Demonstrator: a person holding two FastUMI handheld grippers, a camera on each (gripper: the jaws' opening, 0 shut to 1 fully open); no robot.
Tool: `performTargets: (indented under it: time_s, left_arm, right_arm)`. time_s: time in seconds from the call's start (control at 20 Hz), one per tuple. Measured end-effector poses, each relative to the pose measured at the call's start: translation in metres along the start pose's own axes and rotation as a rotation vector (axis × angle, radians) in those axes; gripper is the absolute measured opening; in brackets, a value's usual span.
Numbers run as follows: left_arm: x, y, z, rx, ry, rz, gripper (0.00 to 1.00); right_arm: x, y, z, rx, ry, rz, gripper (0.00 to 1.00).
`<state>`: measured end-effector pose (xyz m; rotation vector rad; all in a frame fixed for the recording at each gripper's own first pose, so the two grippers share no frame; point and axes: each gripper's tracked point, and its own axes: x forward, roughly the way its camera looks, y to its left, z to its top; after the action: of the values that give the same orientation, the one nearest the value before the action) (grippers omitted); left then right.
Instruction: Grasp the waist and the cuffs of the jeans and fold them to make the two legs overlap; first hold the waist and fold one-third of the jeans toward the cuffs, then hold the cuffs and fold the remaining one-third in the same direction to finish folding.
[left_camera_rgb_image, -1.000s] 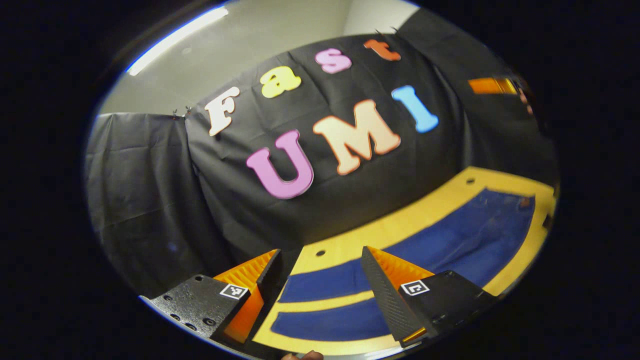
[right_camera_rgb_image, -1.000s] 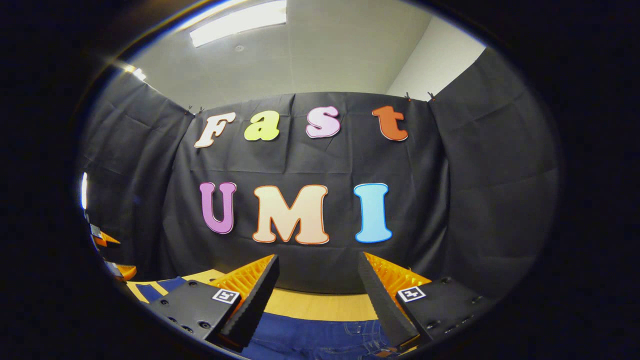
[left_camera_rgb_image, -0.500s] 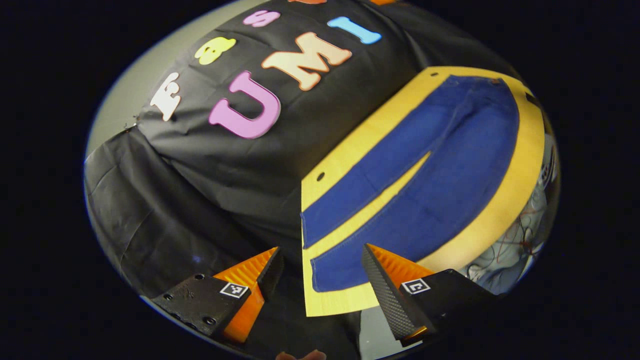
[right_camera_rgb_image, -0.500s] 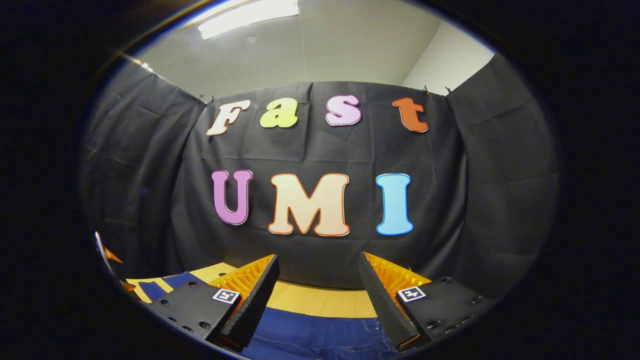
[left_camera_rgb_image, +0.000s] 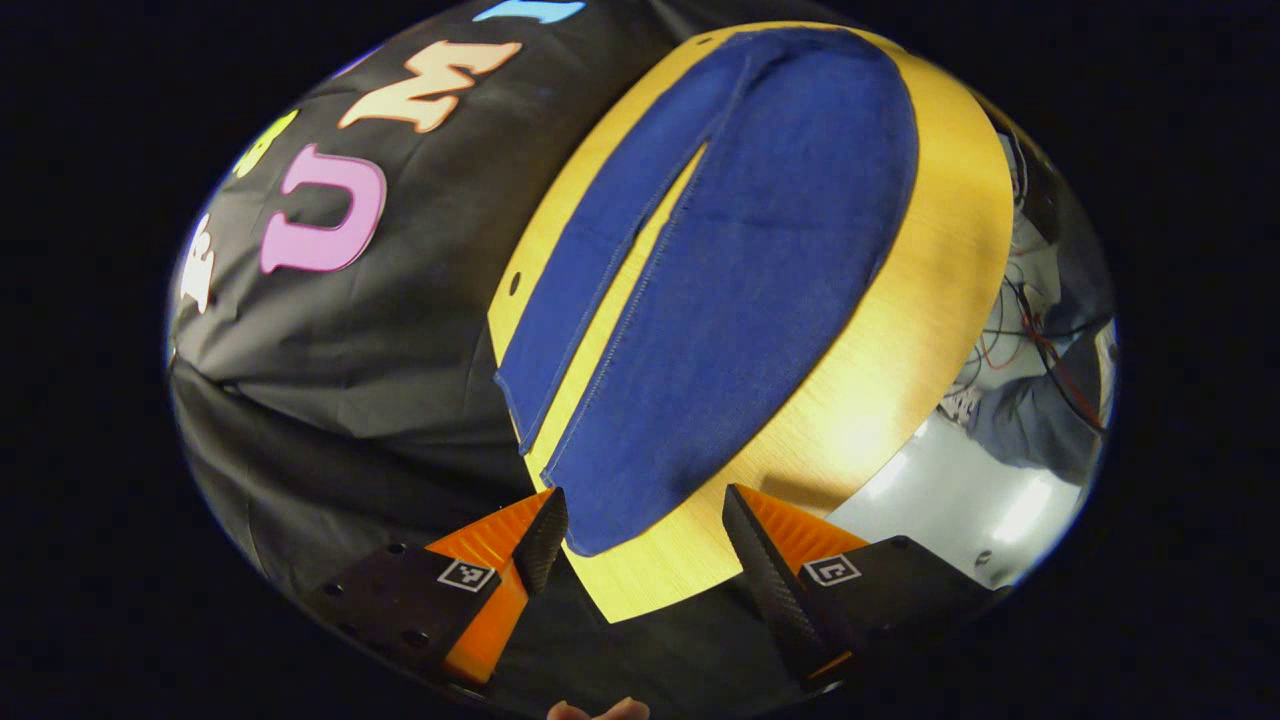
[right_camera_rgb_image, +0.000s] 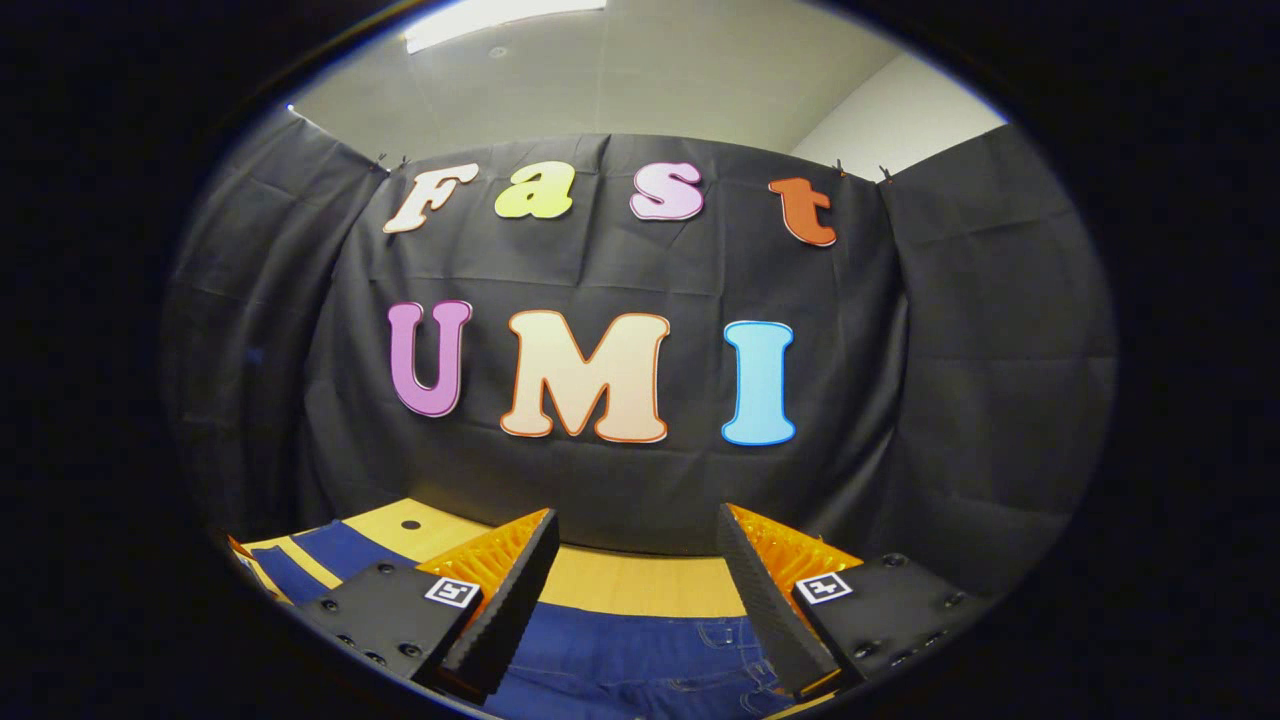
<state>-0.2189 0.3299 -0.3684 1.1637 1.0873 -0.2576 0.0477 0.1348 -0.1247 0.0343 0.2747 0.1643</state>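
Blue jeans (left_camera_rgb_image: 740, 270) lie flat on a yellow wooden table (left_camera_rgb_image: 900, 360), the two legs spread apart with a strip of table between them. In the left gripper view the near leg's cuff (left_camera_rgb_image: 590, 535) lies just ahead of my left gripper (left_camera_rgb_image: 640, 530), which is open and holds nothing. In the right gripper view the jeans' waist (right_camera_rgb_image: 650, 665) with its belt loops and pocket seams lies under my right gripper (right_camera_rgb_image: 630, 560), also open and above the cloth.
The table's corner (left_camera_rgb_image: 610, 610) sits close below my left fingers. Past its long edge lie a pale floor (left_camera_rgb_image: 960, 500) and tangled cables (left_camera_rgb_image: 1040, 330). The booth's black cloth wall (right_camera_rgb_image: 620, 470) rises behind the table's far edge.
The left gripper has tipped down and swung over the table's end, bringing the cuffs close under its fingers. The right gripper has stayed nearly still over the waist.
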Motion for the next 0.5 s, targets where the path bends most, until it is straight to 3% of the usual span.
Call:
performTargets:
  time_s: [0.1,0.25,0.5]
  left_arm:
    - [0.014,-0.008,0.0,0.063,0.0,-0.038,1.0]
    - [0.028,-0.007,0.005,0.185,-0.025,-0.042,0.91]
    - [0.049,0.007,0.015,0.29,-0.06,-0.07,0.9]
  right_arm:
    - [0.0,-0.004,-0.003,-0.018,0.01,-0.023,0.98]
    - [0.0,-0.008,-0.006,-0.039,0.021,-0.058,0.98]
    - [0.005,-0.003,-0.008,-0.035,0.031,-0.107,1.0]
